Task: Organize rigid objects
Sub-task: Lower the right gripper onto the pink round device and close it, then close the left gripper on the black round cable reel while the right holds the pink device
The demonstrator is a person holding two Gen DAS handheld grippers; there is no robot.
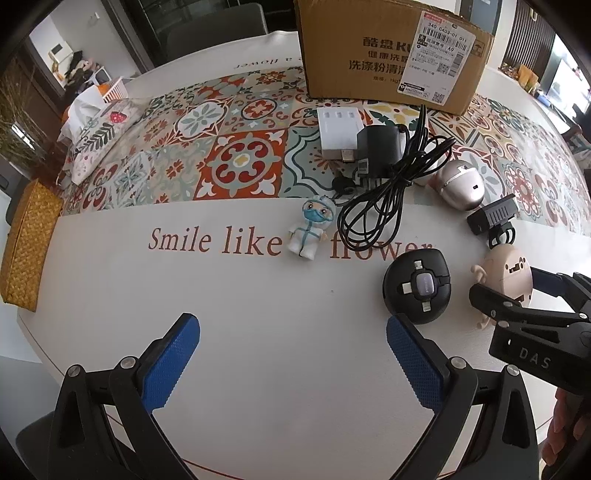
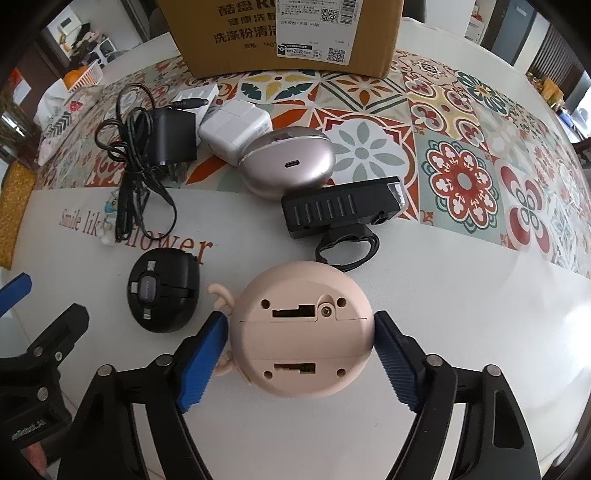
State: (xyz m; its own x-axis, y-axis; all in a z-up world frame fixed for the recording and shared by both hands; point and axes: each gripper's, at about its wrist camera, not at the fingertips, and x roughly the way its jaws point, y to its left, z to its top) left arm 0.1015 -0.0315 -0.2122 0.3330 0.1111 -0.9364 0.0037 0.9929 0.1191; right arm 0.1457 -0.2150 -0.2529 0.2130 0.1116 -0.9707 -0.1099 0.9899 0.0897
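Left wrist view: right gripper (image 1: 498, 295) half hides pink toy (image 1: 508, 271).

Daylit room beyond a white table (image 1: 110, 295) with patterned tile-print cloth (image 1: 240, 155), dark slatted wall (image 2: 554, 48).

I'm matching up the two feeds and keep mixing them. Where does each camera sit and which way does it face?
Left wrist: on the left claw, looking down at bare tablecloth; its blue pads stand open and empty.
Right wrist: on the right claw, looking down at the pink round toy between its pads.
Shared: the toy, black round adapter, cardboard box, each other's claw.
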